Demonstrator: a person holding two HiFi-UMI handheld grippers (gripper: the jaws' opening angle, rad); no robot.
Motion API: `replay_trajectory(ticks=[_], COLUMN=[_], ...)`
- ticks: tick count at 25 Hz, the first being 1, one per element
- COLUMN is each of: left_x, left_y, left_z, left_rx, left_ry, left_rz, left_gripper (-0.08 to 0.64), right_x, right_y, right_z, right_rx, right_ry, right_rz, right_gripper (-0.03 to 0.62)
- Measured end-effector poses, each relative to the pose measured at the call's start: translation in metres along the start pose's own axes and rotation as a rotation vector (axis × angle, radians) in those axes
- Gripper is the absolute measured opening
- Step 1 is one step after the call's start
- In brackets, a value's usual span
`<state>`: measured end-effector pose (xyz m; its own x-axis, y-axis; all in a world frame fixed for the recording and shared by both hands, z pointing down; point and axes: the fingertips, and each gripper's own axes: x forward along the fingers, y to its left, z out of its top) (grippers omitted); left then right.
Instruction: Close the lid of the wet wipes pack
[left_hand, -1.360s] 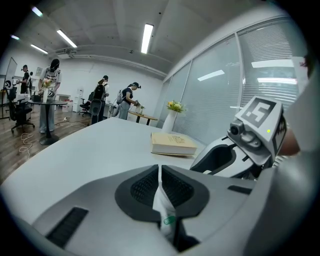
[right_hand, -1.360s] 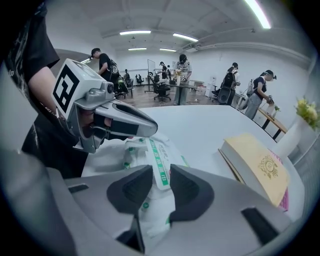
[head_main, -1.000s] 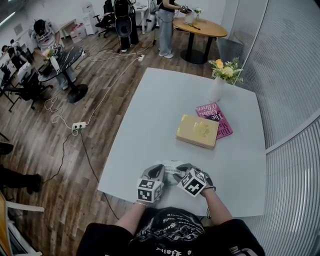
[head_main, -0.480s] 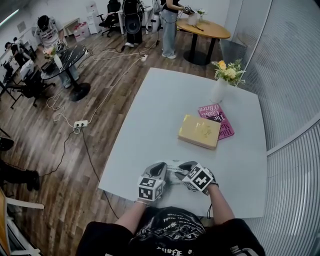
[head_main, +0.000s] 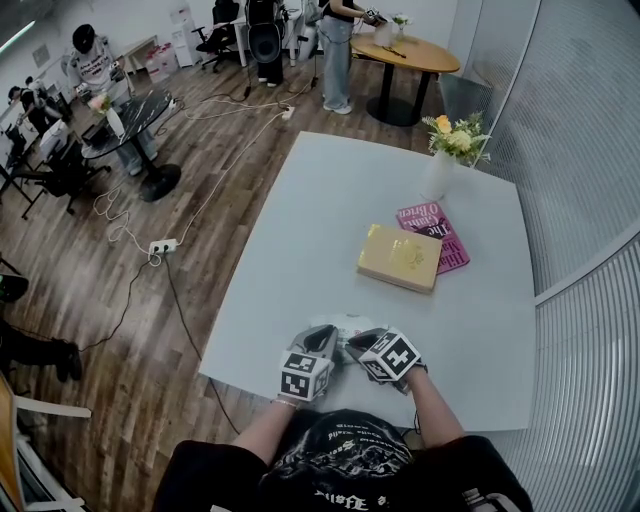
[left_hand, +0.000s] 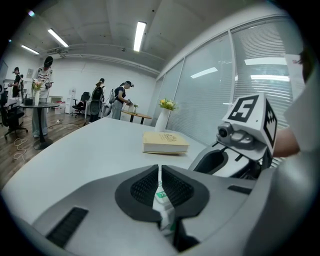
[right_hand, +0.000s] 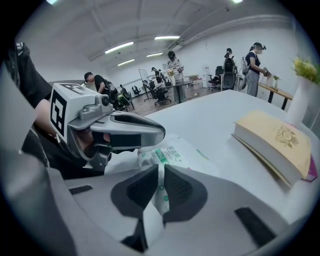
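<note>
Wet wipes pack (head_main: 349, 327): a soft white packet with green print, lying at the near edge of the white table (head_main: 300, 250), between the two grippers and just in front of the person.

Left gripper (head_main: 322, 340): fingers together, clamped on a thin white and green fold of the pack. Right gripper (head_main: 362, 346): its jaws have just been closing and now pinch another strip of the pack's film between the pads.

Head view: shows the pack only as a pale patch, mostly covered by the grippers; the lid cannot be made out. It alone shows the whole table, with a yellow book (head_main: 398, 258) overlapping a pink book (head_main: 445, 238) and a white vase (head_main: 436, 176) of flowers beyond, all well apart from the pack.

Left gripper view: shows the fold rising between the ribbed pads (left_hand: 145, 186), and the right gripper's marker cube just beside.

Right gripper view: shows the most of the pack's top (right_hand: 175, 151), crumpled, with green lettering too small to read, and the left gripper reaching over its far end.
</note>
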<state>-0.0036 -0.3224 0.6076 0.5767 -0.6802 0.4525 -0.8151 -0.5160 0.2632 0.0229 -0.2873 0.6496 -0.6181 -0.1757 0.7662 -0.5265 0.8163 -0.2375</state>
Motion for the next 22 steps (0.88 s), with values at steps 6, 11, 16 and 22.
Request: replay_trajectory(ticks=[6,11,16,22], left_x=[-0.003,-0.003,-0.007,-0.009], left_y=[0.004,0.003,0.003,0.002], left_z=[-0.005,-0.016,-0.023,-0.030], left_rx=[-0.003,-0.019,-0.032,-0.048], left_ry=[0.019,0.044,0.055,0.061], left_rz=[0.013,0.013,0.016,0.020], left_gripper=[0.018,0.018,0.018,0.018], right_x=[0.012,0.014,0.015,0.017], right_y=[-0.003,-0.003,-0.004,-0.006], right_z=[-0.005,-0.005,-0.004,-0.005], right_rx=[0.069,0.092,0.142,0.190], right_ry=[0.004,-0.008,0.019,-0.029], right_rz=[-0.039,-0.072,-0.107,-0.146], right_gripper=[0.002,0.000,-0.002,-0.002])
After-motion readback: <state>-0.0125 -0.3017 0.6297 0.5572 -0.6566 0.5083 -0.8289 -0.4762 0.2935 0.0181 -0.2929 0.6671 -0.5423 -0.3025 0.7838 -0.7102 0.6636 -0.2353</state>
